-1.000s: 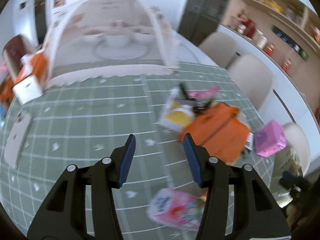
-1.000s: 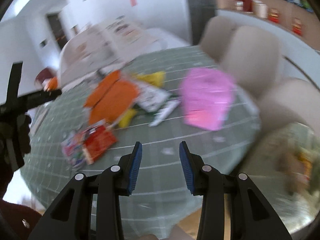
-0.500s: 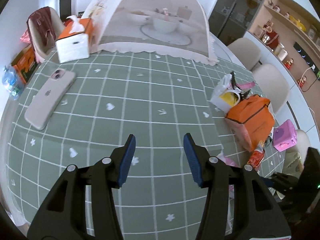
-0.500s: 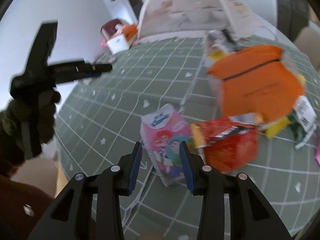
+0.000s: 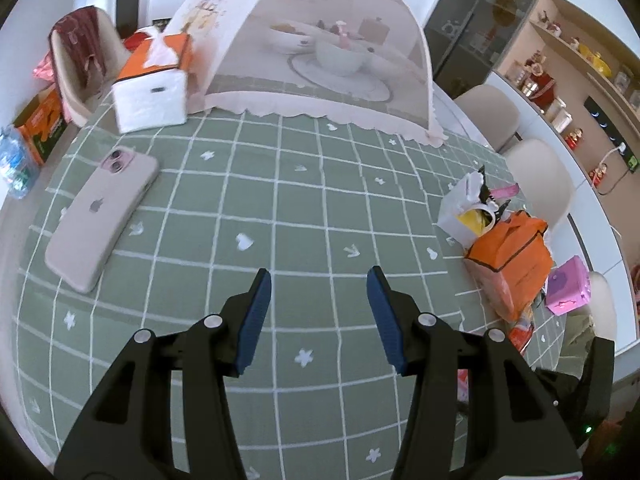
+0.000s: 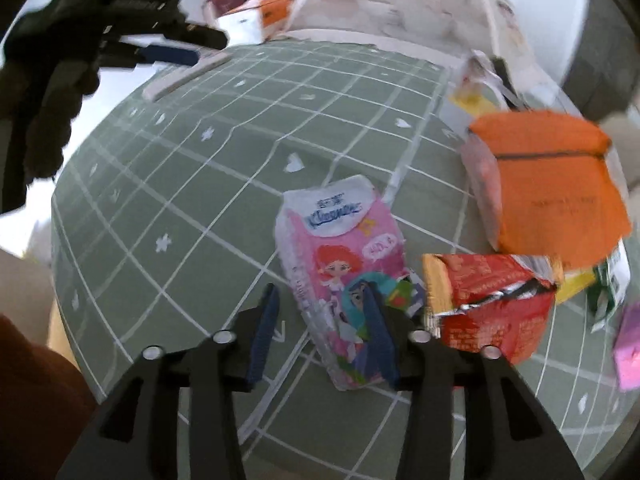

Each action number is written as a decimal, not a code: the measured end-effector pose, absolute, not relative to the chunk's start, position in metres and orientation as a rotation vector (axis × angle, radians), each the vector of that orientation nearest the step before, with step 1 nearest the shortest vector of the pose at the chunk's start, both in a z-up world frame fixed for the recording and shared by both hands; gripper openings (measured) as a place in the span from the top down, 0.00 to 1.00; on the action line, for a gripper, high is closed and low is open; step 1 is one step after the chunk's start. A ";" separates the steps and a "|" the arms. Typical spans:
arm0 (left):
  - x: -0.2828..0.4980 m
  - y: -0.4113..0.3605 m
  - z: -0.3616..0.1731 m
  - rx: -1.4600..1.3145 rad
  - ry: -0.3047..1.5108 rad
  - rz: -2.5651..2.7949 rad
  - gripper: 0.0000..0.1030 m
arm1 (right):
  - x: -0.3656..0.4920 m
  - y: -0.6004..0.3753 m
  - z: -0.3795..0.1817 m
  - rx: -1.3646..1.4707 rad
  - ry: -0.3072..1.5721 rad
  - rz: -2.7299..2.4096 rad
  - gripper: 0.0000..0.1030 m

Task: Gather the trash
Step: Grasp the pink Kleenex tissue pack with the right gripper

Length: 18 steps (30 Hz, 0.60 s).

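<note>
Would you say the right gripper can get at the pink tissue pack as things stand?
Probably yes. The right gripper is open and low over the table, with the pink tissue pack lying flat just ahead. The red wrapper lies close beside the pack but does not cover it.

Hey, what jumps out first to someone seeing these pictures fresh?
The pink cartoon-printed tissue pack lies right ahead of the open right gripper, beside a crumpled red foil wrapper and an orange paper bag. Farther back, a mesh food cover domes over dishes.
</note>
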<state>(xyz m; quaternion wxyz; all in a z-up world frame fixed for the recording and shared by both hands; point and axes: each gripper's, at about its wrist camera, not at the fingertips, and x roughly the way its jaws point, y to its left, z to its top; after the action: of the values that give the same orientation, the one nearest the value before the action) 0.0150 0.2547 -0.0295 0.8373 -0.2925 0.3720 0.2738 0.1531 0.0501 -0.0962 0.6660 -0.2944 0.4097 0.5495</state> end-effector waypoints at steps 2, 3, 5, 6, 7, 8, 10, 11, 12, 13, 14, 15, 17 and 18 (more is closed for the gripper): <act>0.024 0.256 -0.029 -0.608 0.787 0.552 0.54 | 0.154 0.044 -0.084 -0.627 0.905 1.233 0.90; 0.029 0.255 -0.029 -0.604 0.788 0.541 0.54 | 0.154 0.041 -0.077 -0.613 0.885 1.232 0.93; 0.040 0.252 -0.029 -0.597 0.791 0.509 0.54 | 0.158 0.031 -0.054 -0.546 0.849 1.222 0.94; 0.045 0.250 -0.030 -0.593 0.793 0.493 0.54 | 0.161 0.027 -0.045 -0.518 0.835 1.214 0.94; 0.051 0.246 -0.030 -0.587 0.797 0.473 0.54 | 0.166 0.020 -0.031 -0.471 0.814 1.197 0.94; 0.058 0.243 -0.031 -0.581 0.801 0.452 0.54 | 0.171 0.015 -0.022 -0.436 0.803 1.183 0.94; 0.071 0.235 -0.033 -0.569 0.809 0.413 0.54 | 0.182 0.005 -0.004 -0.368 0.775 1.128 0.94; 0.079 0.229 -0.033 -0.561 0.813 0.387 0.54 | 0.186 -0.001 0.002 -0.348 0.762 1.097 0.94; 0.085 0.224 -0.033 -0.555 0.815 0.367 0.54 | 0.190 -0.009 0.008 -0.331 0.748 1.062 0.94; 0.091 0.218 -0.034 -0.547 0.817 0.344 0.54 | 0.194 -0.018 0.012 -0.319 0.728 1.009 0.94; 0.099 0.211 -0.034 -0.539 0.819 0.313 0.54 | 0.199 -0.027 0.014 -0.316 0.720 0.968 0.94; 0.105 0.205 -0.034 -0.532 0.821 0.285 0.54 | 0.203 -0.033 0.013 -0.315 0.721 0.928 0.94; 0.118 0.188 -0.035 -0.510 0.834 0.207 0.54 | 0.216 -0.054 0.007 -0.293 0.748 0.825 0.94; 0.123 0.180 -0.036 -0.498 0.842 0.174 0.54 | 0.221 -0.061 0.004 -0.283 0.762 0.792 0.94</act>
<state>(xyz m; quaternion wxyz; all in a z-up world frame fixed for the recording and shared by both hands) 0.1233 0.1801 -0.0361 0.8792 -0.2389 0.4038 0.0832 0.2212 -0.0609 0.0045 0.8433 -0.1342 0.3608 0.3750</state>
